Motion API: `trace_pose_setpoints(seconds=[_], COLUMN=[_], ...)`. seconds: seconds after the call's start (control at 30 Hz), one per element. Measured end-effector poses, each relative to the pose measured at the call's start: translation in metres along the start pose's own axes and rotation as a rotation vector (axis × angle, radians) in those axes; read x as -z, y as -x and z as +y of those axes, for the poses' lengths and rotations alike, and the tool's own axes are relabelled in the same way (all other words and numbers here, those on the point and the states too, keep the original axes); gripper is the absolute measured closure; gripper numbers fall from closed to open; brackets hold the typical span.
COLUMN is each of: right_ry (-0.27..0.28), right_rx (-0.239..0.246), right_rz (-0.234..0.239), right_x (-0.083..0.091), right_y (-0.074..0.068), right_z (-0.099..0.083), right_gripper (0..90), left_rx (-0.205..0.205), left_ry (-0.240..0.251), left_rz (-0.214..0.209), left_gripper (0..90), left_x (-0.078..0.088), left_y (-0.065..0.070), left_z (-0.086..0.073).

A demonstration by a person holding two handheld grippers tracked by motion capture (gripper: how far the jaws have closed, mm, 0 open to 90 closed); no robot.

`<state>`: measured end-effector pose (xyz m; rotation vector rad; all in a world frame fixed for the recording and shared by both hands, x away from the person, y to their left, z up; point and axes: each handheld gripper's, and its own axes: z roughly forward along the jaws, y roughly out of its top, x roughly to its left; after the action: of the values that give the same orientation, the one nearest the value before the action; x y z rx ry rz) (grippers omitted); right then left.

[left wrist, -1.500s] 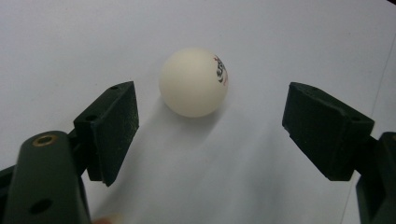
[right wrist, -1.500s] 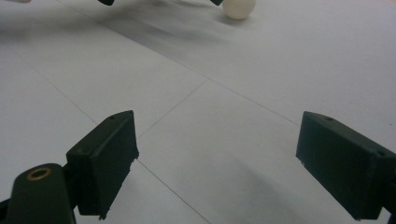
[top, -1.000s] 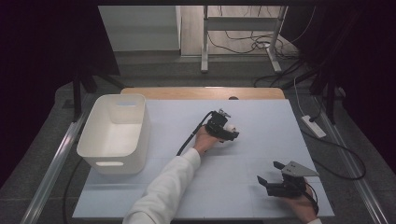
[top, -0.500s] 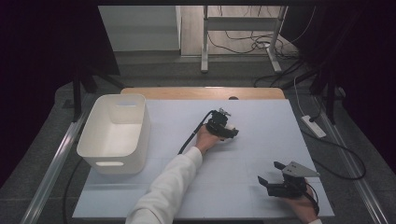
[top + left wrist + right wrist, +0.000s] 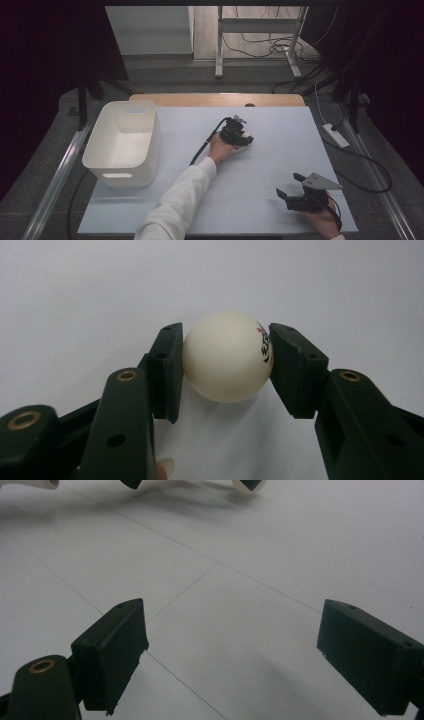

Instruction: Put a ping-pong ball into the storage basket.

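Probably lab, rig table (image 5: 280, 220), floor cables (image 5: 260, 47)

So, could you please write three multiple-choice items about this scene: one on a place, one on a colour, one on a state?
1. Where does the white bin stand on the table?
A. left side
B. right side
C. centre

2. What colour is the ball?
A. orange
B. cream-white
C. blue

3. How is the right gripper?
A. shut on the ball
B. shut on nothing
C. open

Key: 1 A, the high view shows it at the left edge. 2 B, cream-white between the left gripper pads. 3 C, its jaws stand wide apart over bare table.
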<state>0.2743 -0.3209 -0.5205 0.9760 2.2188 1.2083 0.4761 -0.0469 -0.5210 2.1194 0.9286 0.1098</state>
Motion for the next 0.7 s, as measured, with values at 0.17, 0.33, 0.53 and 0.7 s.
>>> trace_pose_setpoints(seconds=[0.17, 0.33, 0.53, 0.7], right_ry=[0.000, -0.002, 0.001, 0.001], right_rx=[0.001, 0.002, 0.005, 0.008], right_rz=[0.000, -0.004, -0.003, -0.005], right_x=[0.000, 0.001, -0.001, -0.001], right_y=[0.000, 0.000, 0.000, 0.000], right_z=[0.000, 0.000, 0.001, 0.001], right_gripper=[12.4, 12.4, 12.4, 12.4], left_rx=[-0.005, -0.011, -0.017, -0.019], left_ry=[0.003, 0.006, 0.021, 0.030], left_rz=[-0.010, -0.028, -0.038, -0.046], left_gripper=[50.7, 50.7, 50.7, 50.7], left_x=[0.004, 0.009, 0.017, 0.025], left_y=[0.002, 0.006, 0.010, 0.012], left_z=[0.001, 0.003, 0.005, 0.003])
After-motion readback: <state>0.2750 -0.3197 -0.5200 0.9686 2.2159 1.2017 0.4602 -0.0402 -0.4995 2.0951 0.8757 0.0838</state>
